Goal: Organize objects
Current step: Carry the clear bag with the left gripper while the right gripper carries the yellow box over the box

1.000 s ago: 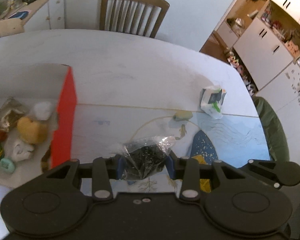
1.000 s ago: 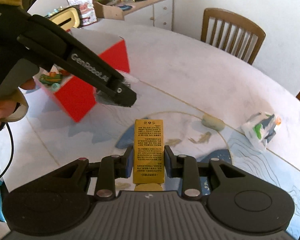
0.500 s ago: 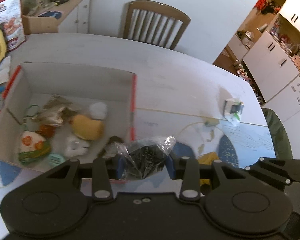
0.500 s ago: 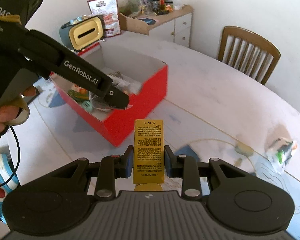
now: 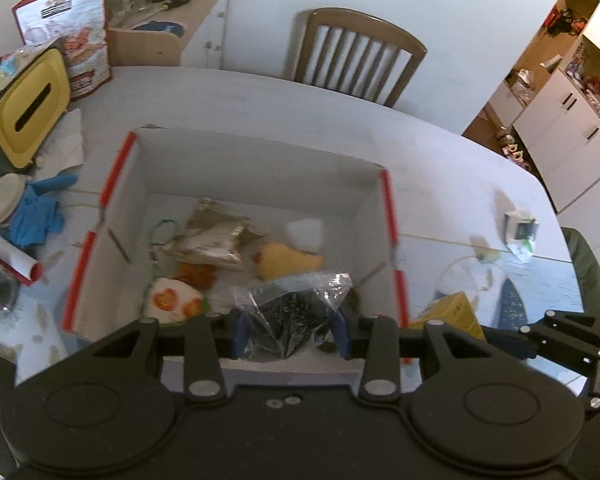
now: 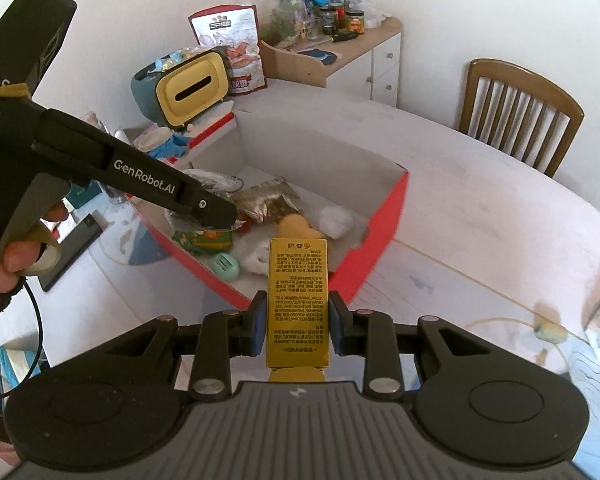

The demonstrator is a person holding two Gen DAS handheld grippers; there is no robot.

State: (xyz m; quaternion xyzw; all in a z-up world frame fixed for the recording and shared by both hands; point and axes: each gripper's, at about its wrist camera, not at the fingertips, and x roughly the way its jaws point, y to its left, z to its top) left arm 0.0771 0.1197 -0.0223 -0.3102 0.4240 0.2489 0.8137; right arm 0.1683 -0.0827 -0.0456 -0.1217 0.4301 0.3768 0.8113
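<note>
My left gripper is shut on a clear plastic bag of small black pieces, held over the near edge of the red cardboard box. The box holds several items, among them a yellow plush toy, a foil packet and a white pouch with tomato pictures. My right gripper is shut on a gold printed box, held above the table just right of the red box. The left gripper shows in the right wrist view, held by a hand.
A yellow-lidded tissue holder, blue gloves and a snack bag crowd the table left of the box. A small white-green packet lies at the right. A wooden chair stands behind the table, beside a cluttered cabinet.
Both grippers have travelled left across the table with their loads. The red box, first at the left edge of the left wrist view, now lies directly under the left gripper.
</note>
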